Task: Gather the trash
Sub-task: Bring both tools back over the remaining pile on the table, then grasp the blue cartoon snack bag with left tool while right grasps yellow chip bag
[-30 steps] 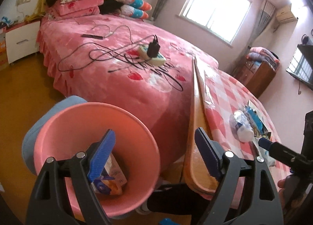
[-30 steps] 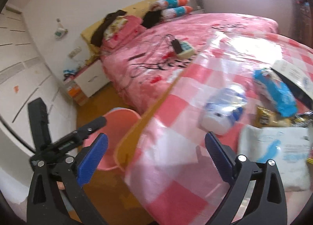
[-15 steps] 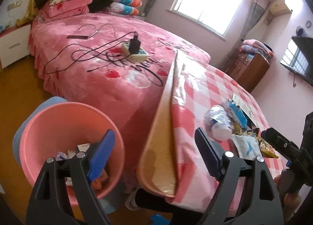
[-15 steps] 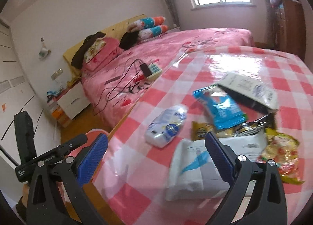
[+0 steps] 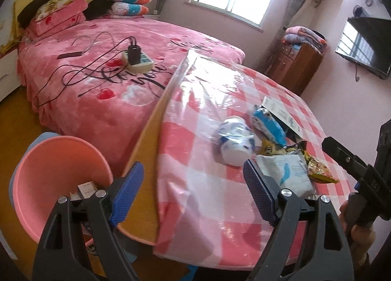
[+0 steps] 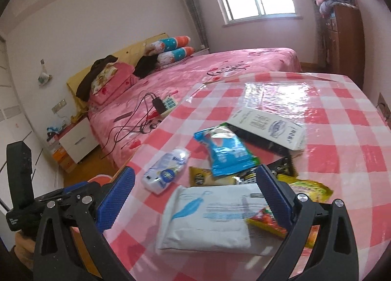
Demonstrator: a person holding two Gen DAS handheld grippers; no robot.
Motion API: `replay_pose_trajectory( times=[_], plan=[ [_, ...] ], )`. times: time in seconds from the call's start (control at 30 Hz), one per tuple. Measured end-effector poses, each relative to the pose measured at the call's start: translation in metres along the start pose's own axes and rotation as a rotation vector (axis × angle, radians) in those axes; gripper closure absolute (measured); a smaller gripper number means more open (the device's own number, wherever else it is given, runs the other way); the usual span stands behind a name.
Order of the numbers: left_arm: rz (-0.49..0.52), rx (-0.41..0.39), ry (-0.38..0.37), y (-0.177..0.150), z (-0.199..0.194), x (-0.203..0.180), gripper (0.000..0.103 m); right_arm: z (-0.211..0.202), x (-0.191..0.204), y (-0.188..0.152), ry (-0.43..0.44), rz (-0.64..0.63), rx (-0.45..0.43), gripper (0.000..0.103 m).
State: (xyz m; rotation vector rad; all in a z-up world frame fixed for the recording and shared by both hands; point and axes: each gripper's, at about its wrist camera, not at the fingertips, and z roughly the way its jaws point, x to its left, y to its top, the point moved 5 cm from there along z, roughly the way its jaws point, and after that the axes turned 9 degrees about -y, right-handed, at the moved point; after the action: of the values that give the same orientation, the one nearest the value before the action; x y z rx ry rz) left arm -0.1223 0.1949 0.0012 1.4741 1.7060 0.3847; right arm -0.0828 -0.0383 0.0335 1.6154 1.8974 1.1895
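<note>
A pile of trash lies on the pink checked table [image 6: 342, 134]: a white tissue pack [image 6: 210, 217], a blue wrapper [image 6: 224, 153], a white-blue squashed bottle [image 6: 166, 171], a white carton [image 6: 271, 127] and yellow snack bags [image 6: 310, 188]. My right gripper [image 6: 195, 197] is open and empty, just above the tissue pack. My left gripper [image 5: 193, 193] is open and empty over the table's near edge, short of the bottle [image 5: 234, 141]. The pink trash bucket [image 5: 48, 168] stands on the floor at the left, with boxes inside.
A pink bed [image 5: 102, 75] with a power strip [image 5: 139, 61] and cables lies beyond the table. A wooden dresser [image 5: 298, 63] stands at the back right, a white nightstand [image 6: 75, 139] by the bed. A TV [image 5: 364, 43] hangs on the right wall.
Both grippers have moved from the bucket side toward the table. The trash pile is now closer in both views and the right gripper hangs over the tissue pack.
</note>
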Motion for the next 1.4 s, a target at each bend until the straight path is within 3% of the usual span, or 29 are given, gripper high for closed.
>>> replay_pose_trajectory(
  times=[0.7,1.0,1.2,1.4],
  plan=[
    [0.15,0.093,-0.081,0.01,0.039,-0.093,0.019,-0.014,-0.085,0.008,-0.058,0.15,-0.009,0.005],
    [0.159,0.179,-0.13,0.01,0.071,-0.126,0.019,-0.008,-0.13,0.0,-0.114,0.264,0.062,0.005],
    [0.142,0.237,-0.129,0.014,0.099,-0.142,0.019,-0.007,-0.15,-0.004,-0.089,0.332,0.092,0.005],
    [0.114,0.269,-0.097,0.026,0.126,-0.147,0.019,-0.007,-0.147,-0.01,-0.049,0.33,0.121,0.005]
  ],
)
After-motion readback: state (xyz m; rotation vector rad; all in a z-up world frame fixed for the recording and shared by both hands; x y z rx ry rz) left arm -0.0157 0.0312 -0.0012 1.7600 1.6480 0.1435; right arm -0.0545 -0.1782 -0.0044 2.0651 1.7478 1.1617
